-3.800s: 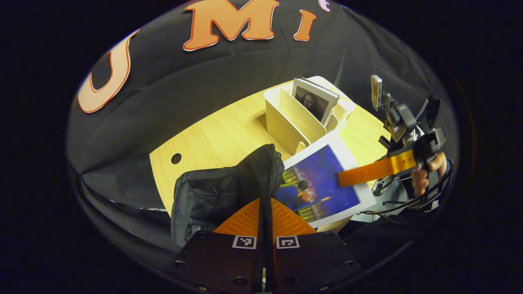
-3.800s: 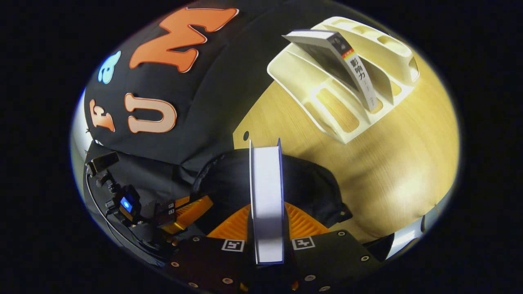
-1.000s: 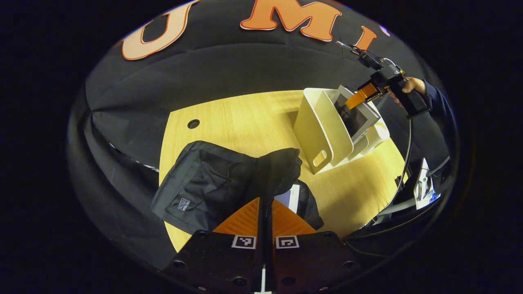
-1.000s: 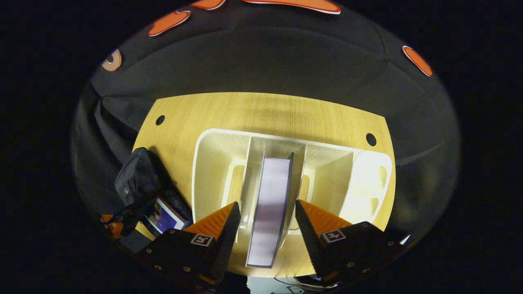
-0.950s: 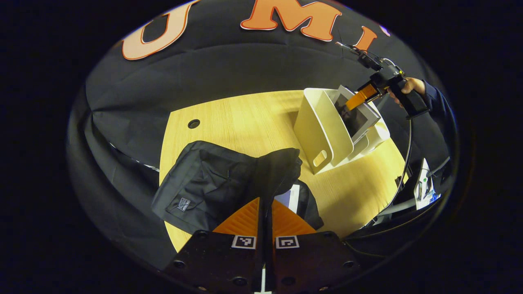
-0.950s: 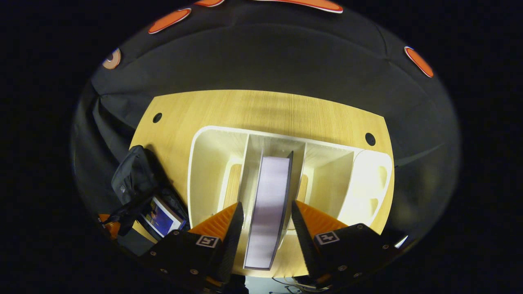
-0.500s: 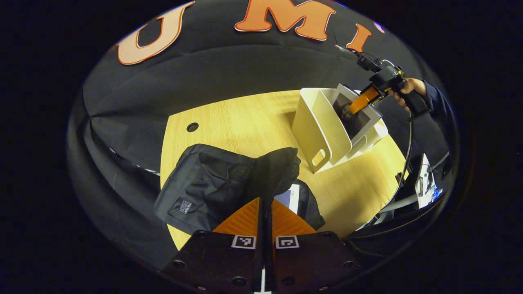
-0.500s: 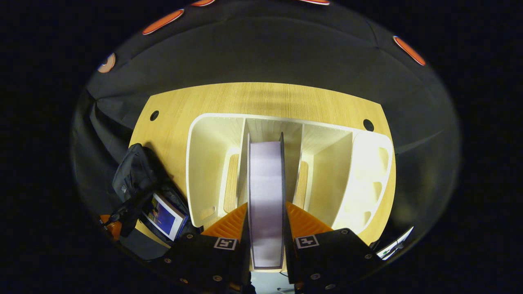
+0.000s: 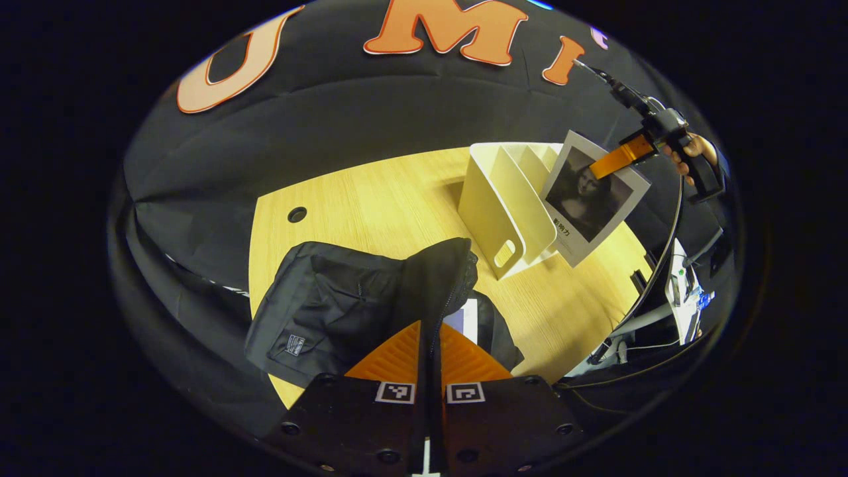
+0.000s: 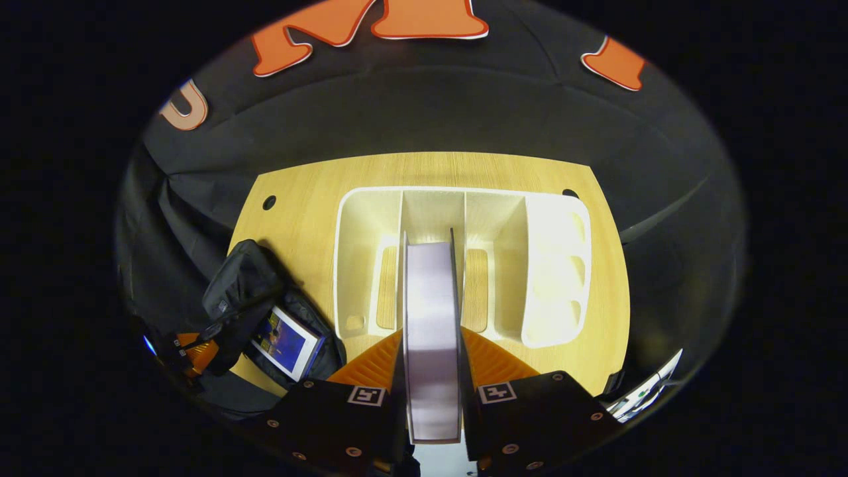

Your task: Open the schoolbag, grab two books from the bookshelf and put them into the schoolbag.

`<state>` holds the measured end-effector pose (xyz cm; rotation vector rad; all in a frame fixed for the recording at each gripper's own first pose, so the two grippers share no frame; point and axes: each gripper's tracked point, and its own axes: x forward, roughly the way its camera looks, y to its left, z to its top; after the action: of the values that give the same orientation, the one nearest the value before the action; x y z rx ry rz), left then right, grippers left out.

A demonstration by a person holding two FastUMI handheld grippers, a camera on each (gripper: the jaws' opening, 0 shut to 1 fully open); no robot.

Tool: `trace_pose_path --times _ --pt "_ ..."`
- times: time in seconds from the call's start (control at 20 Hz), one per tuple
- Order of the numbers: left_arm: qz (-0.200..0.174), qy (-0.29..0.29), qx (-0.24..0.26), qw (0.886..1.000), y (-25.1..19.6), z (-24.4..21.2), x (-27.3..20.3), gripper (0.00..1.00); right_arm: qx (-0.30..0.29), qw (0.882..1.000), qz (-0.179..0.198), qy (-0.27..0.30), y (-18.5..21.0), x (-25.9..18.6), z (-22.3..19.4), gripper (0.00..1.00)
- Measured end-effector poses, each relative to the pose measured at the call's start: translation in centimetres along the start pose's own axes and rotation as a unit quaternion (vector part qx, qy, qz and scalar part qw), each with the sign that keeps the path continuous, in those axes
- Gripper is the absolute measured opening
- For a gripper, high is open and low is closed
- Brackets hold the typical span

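Left claw (image 9: pixel 430 344): my fingers are pressed together on the zip edge of the schoolbag (image 9: pixel 344 305), holding its mouth up and open at the near left of the bench (image 9: pixel 371 205).
First book (image 10: pixel 288 343): blue-covered, already lying in the bag's mouth, so I judge half the loading done.
Right claw (image 10: pixel 432 361): pinching the second book (image 10: pixel 430 311) by its edge, both fingers on its covers.
Second book, from the left gripper view: clear of the bookshelf (image 9: pixel 507 199), hanging just beside it.
Bookshelf: I see no books in its slots, far right.
Left to do: carry this book to the bag and slide it in.
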<state>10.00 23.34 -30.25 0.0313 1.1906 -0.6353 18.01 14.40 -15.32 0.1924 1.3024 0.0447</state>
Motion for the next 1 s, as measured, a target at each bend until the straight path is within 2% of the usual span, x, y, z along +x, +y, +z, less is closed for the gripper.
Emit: trace_pose_path --times 0.25,0.35,0.45,0.7,0.8,0.9,1.0 --pt "-0.019 0.005 0.032 0.999 -0.6 -0.2 0.3 0.04 0.024 1.000 -0.006 -0.005 0.2 -2.6 -4.1 0.35" --pt "-0.029 0.008 0.040 0.999 -0.7 -0.3 0.5 0.04 0.033 0.999 -0.019 -0.012 0.3 -3.0 -6.2 0.35" --pt "-0.036 0.014 0.048 0.998 -0.5 -0.7 0.6 0.04 0.045 0.999 -0.012 -0.007 1.4 -3.4 -8.9 0.35" --pt "-0.047 0.014 0.067 0.997 -0.1 -0.6 0.5 0.03 0.104 0.994 0.041 -0.009 5.6 -4.4 -13.7 0.34" --pt "-0.048 0.015 0.067 0.997 0.0 -0.5 0.2 0.04 0.129 0.989 0.073 -0.017 7.7 -4.8 -14.9 0.34" --pt "-0.052 0.012 0.065 0.996 0.2 -0.1 0.1 0.04 0.164 0.978 0.122 -0.042 10.0 -5.3 -14.3 0.34" --pt "-0.064 0.012 0.054 0.996 0.0 -0.3 0.2 0.04 0.214 0.959 0.177 -0.052 12.2 -5.4 -14.1 0.34"
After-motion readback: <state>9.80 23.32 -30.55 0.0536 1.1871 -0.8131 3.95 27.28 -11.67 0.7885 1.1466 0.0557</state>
